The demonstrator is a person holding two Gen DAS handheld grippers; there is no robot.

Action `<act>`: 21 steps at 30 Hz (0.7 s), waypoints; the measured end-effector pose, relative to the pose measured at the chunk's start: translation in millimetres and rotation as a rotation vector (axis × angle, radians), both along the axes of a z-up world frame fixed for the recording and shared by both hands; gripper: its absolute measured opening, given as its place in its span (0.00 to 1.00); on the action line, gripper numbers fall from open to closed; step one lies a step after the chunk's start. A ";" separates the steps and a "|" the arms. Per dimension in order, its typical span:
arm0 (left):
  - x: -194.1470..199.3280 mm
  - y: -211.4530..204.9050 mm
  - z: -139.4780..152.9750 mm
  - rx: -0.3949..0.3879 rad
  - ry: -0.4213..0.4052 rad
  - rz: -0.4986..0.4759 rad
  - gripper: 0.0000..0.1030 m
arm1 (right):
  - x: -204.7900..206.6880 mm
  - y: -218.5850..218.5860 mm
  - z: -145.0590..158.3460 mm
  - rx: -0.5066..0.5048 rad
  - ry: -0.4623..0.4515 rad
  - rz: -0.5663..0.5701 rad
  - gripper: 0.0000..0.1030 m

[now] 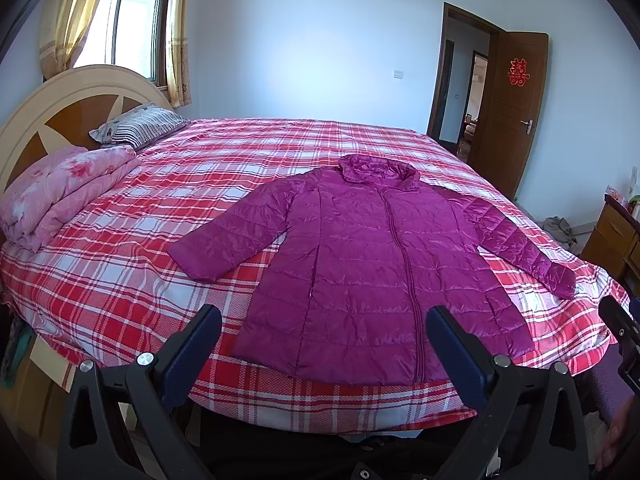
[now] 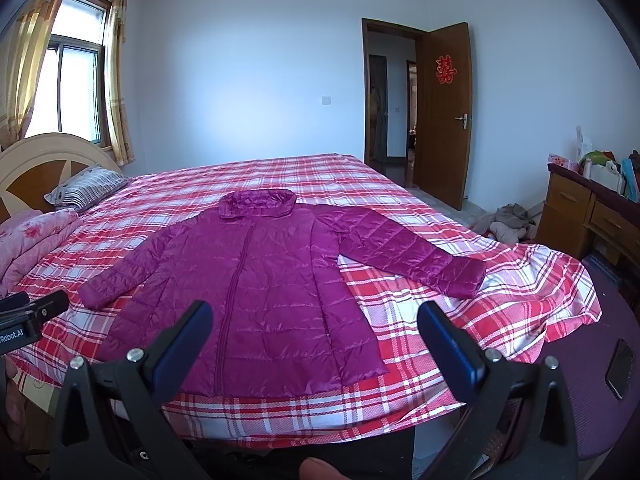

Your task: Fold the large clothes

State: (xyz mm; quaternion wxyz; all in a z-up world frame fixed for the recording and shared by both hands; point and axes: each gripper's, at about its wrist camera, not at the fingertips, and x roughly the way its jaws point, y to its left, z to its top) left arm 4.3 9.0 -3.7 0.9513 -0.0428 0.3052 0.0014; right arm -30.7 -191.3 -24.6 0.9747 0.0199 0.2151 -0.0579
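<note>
Both grippers sit nearest the lens: the left gripper [image 1: 324, 332] and the right gripper [image 2: 316, 326] hover over the near edge of the bed with fingers spread wide and released, grasping nothing.

Bed [image 1: 168, 216]: covered by a red-and-white plaid sheet, it carries everything relevant. The sheet hangs loose and rumpled at the near right corner.

Jacket [image 1: 360, 264]: a magenta quilted coat, lying flat and front-up near the foot-side edge, zipped, hood away from the grippers, both sleeves spread outward. No fold has been made yet.

Folded pink quilt [image 1: 60, 196] and striped pillow [image 1: 136, 126]: by the headboard, well apart from the jacket.

Failure risks, as judged:
- The shell looks glossy and probably slippery; a shallow pinch on a cuff may slip during the lift.
- A deep pinch may catch the sheet together with the sleeve and drag it.
- Trapped air in the padding may spring a fold open.
- The hem lies close to the mattress edge; pulling toward the grippers could slide the jacket off.
</note>
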 end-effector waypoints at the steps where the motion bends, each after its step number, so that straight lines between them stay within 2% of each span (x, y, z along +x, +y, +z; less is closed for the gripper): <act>1: 0.4 0.5 -0.4 0.000 0.001 0.000 0.99 | 0.4 -0.3 0.1 0.011 -0.002 0.004 1.00; 6: 5.0 1.2 -3.8 0.005 0.007 0.001 0.99 | 5.3 -6.9 -3.1 0.080 -0.013 0.059 1.00; 8: 9.0 1.0 -5.4 0.024 -0.010 -0.002 0.99 | 15.4 -17.0 -10.6 0.178 -0.016 0.108 1.00; 9: 11.4 1.1 -6.6 0.037 -0.021 0.000 0.99 | 21.5 -22.4 -15.7 0.145 0.005 0.095 1.00; 12: 27.1 5.9 -17.0 0.069 -0.030 0.015 0.99 | 44.6 -56.9 -35.1 0.189 0.035 0.028 1.00; 15: 52.1 12.9 -33.4 0.102 -0.013 0.037 0.99 | 72.5 -102.1 -55.2 0.298 0.095 -0.039 0.89; 17: 71.5 16.3 -45.8 0.128 0.004 0.044 0.99 | 90.0 -137.7 -70.8 0.330 0.151 -0.106 0.86; 21: 111.3 23.1 -68.4 0.156 0.048 0.055 0.99 | 123.8 -206.4 -83.7 0.365 0.178 -0.252 0.79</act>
